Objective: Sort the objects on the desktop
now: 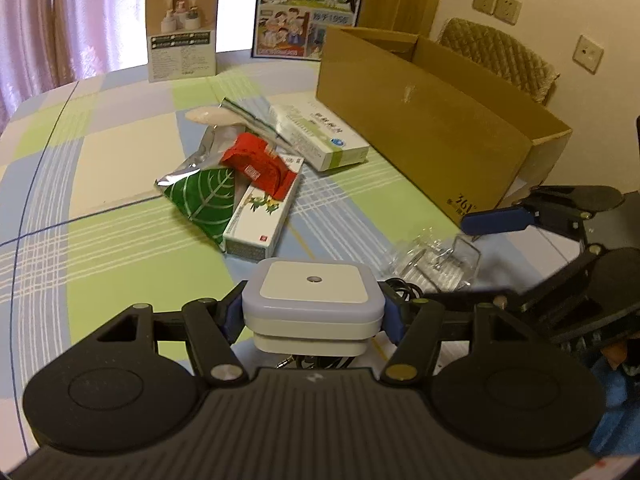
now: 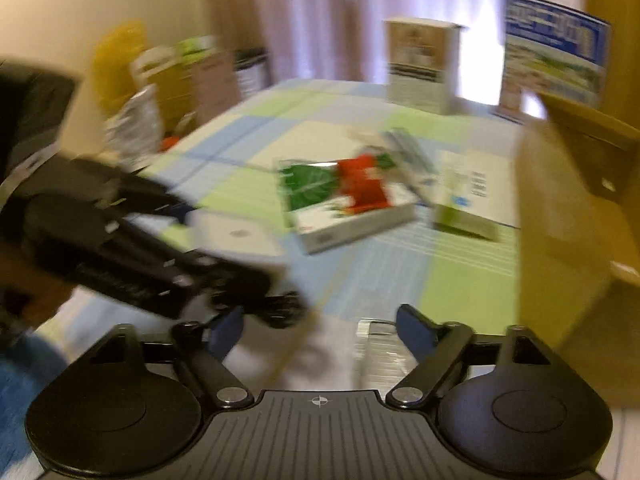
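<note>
My left gripper point(image 1: 314, 316) is shut on a white square night light point(image 1: 312, 292) and holds it above the checked tablecloth point(image 1: 100, 200); it also shows, blurred, in the right wrist view point(image 2: 236, 236). My right gripper point(image 2: 320, 334) is open and empty, low over a clear plastic package point(image 2: 376, 356), which also shows in the left wrist view point(image 1: 436, 266). A pile lies mid-table: a green leaf pouch point(image 1: 200, 196), a red packet point(image 1: 258, 164), a long white box point(image 1: 260, 216) and a white-green medicine box point(image 1: 320, 136). An open cardboard box point(image 1: 432, 128) stands at the right.
A beige product box point(image 1: 182, 30) and a blue milk carton point(image 1: 310, 8) stand at the table's far edge. A padded chair point(image 1: 500, 56) is behind the cardboard box. A black cable point(image 1: 404, 290) lies under the night light. The right wrist view is motion-blurred.
</note>
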The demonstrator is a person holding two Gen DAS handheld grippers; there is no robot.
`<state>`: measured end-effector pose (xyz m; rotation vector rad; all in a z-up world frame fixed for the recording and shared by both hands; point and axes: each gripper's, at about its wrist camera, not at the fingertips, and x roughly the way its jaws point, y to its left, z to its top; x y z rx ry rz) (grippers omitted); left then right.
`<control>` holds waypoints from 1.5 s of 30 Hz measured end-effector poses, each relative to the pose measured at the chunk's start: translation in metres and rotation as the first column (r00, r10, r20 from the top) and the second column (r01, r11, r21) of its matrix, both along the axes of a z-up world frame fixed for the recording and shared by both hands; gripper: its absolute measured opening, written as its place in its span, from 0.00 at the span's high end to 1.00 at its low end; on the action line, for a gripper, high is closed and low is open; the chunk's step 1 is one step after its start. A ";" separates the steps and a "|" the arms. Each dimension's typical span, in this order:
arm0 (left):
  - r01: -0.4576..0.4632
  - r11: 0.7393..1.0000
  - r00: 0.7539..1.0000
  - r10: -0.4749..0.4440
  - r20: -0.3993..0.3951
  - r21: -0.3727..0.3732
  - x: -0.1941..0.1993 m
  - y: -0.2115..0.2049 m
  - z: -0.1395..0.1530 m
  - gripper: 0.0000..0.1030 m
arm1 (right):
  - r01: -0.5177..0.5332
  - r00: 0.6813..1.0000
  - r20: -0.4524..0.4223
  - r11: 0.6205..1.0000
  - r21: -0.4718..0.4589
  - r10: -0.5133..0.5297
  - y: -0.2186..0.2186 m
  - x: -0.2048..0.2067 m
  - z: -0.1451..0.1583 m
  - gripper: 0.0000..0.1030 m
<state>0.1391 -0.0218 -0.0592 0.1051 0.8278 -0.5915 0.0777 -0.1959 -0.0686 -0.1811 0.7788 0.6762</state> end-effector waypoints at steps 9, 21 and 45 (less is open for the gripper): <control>0.142 0.988 0.990 -0.141 0.018 -0.055 -0.003 0.004 0.007 0.41 | -0.098 0.992 -0.071 0.995 0.022 0.099 0.007 0.002 -0.010 0.98; 0.008 0.999 1.000 -0.008 -0.017 -0.039 0.010 0.024 0.003 0.41 | 0.004 0.995 -0.095 0.996 -0.093 -0.012 0.001 0.012 -0.022 0.40; -0.022 0.994 0.999 0.026 -0.042 0.105 0.010 0.026 -0.025 0.41 | -0.094 0.995 -0.059 0.975 -0.203 0.084 0.026 0.019 -0.041 0.87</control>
